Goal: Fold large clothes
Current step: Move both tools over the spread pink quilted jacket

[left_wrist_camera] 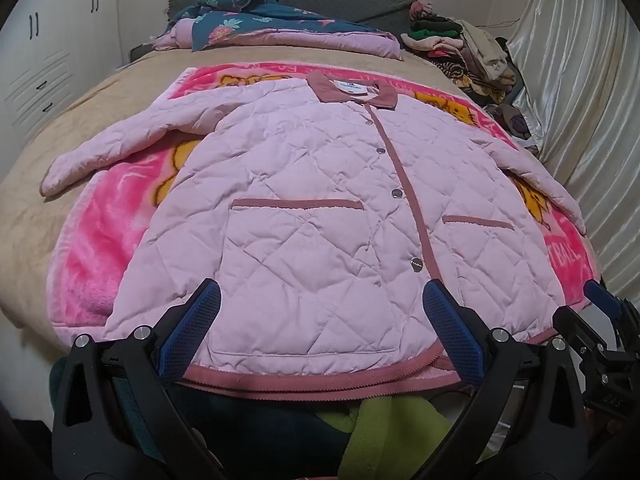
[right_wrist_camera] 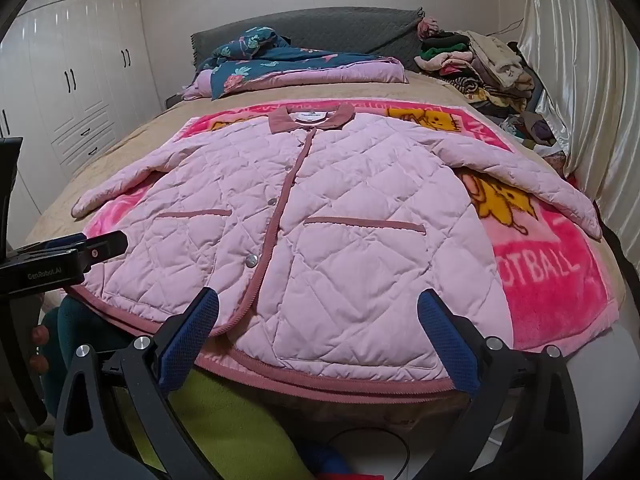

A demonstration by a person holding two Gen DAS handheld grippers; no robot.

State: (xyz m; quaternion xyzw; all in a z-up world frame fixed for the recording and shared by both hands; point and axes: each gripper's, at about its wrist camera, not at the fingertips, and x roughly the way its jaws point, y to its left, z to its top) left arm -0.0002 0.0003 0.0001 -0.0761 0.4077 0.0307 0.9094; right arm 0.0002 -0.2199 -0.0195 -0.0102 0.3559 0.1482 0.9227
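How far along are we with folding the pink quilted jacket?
Done: the pink quilted jacket lies flat, front up and snapped shut, on the pink blanket, both sleeves spread. In hand: nothing; the left tool and right tool hover open over the hem. Left: every fold, sleeves and body.

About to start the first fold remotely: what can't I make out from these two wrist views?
- Jacket back and lining: under its buttoned front, both views.
- Collar label text: too small.
- Blanket print: mostly covered by the jacket.
- Near hem: partly behind the left tool and right tool fingers.
- Clothes pile: items too jumbled to separate.
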